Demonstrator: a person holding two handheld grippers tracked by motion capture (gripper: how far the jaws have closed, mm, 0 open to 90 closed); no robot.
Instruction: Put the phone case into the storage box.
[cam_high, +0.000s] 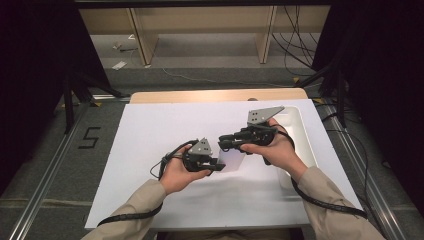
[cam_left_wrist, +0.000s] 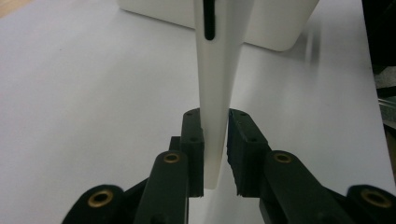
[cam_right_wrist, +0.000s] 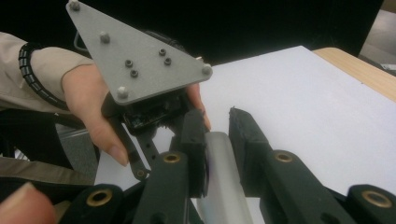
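White flat piece (cam_high: 231, 161) edge-on between left gripper (cam_high: 216, 165) and right gripper (cam_high: 223, 143).

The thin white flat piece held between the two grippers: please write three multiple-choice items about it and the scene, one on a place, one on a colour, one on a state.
1. Where does the white rectangular tray lie?
A. at the table's right side
B. at its left edge
C. on the floor

2. What colour is the sheet that covers the table?
A. green
B. white
C. black

3. How is the thin white flat piece held?
A. lying loose
B. by the left gripper and the right gripper together
C. by bare fingers

Key: 1 A, the high view shows it at the right; 2 B, it is plainly white; 3 B, each gripper's fingers flank it.
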